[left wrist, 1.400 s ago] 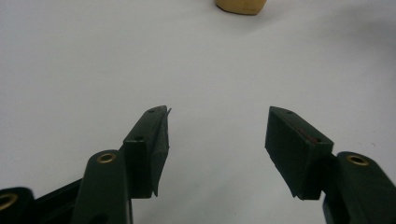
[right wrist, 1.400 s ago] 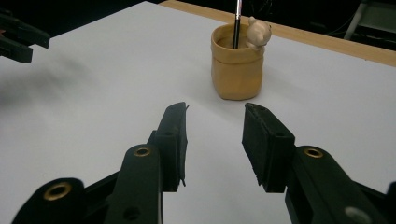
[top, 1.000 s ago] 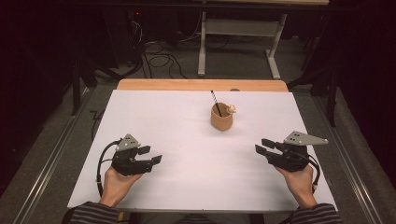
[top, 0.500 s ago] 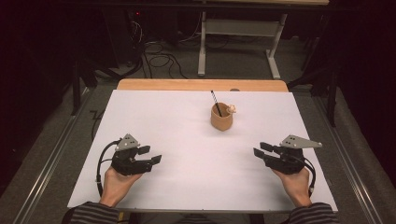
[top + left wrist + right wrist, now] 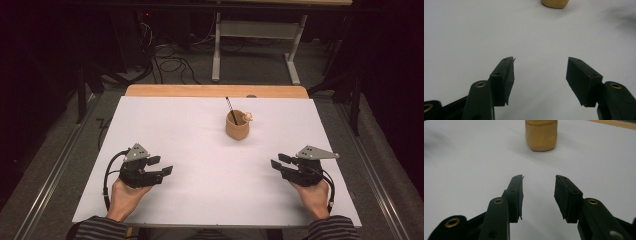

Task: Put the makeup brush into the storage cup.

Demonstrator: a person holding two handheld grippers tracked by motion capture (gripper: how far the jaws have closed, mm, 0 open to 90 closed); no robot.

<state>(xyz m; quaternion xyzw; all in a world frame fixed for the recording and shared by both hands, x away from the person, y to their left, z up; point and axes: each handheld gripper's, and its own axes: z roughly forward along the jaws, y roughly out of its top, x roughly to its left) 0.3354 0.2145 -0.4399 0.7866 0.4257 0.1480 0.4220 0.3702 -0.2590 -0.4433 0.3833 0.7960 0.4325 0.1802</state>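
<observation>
Left tool (image 5: 161, 168): black body, black jaws, brass-coloured screws at the jaw joints, grey three-cornered plate on top, black cable looping off its outer side. Right tool (image 5: 279, 161): same black build, same grey plate, brass-coloured screws, black cable trailing past the wrist. Jaw pads flat and rectangular, a reddish mark on one left pad. Sleeves: dark with thin light stripes.
</observation>
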